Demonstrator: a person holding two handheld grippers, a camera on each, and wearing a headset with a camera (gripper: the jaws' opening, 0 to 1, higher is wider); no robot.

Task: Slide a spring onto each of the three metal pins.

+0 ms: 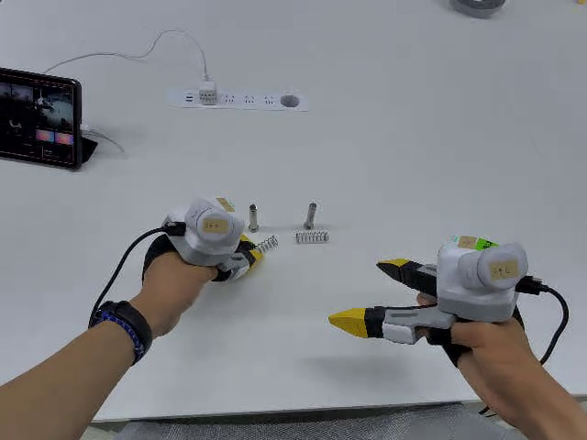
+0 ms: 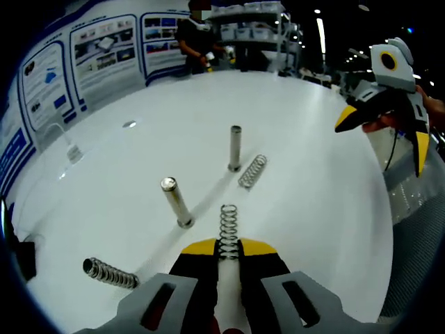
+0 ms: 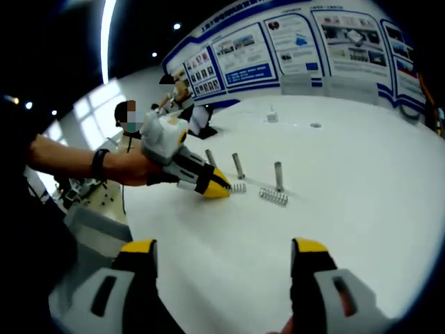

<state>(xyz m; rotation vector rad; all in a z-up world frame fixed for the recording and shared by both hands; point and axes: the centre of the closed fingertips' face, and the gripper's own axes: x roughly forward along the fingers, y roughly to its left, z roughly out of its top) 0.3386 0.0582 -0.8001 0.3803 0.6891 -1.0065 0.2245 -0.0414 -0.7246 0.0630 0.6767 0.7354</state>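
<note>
My left gripper (image 1: pixel 249 254) is shut on the end of a small spring (image 1: pixel 267 244), which sticks out ahead of the yellow tips (image 2: pixel 228 226). It points toward the nearer upright metal pin (image 1: pixel 253 217) (image 2: pixel 176 202). A second bare pin (image 1: pixel 311 214) (image 2: pixel 236 148) stands further right, with a loose spring (image 1: pixel 312 237) (image 2: pixel 252 171) lying at its foot. At the lower left of the left gripper view, a third pin (image 2: pixel 110 273) carries a spring coil. My right gripper (image 1: pixel 374 293) (image 3: pixel 222 247) hovers open and empty, well to the right of the pins.
A white power strip (image 1: pixel 238 98) with a plugged-in cable lies at the back. A dark tablet (image 1: pixel 38 117) stands at the far left. A grey roll (image 1: pixel 477 7) sits at the top edge. The table's front edge (image 1: pixel 330 408) runs close under both hands.
</note>
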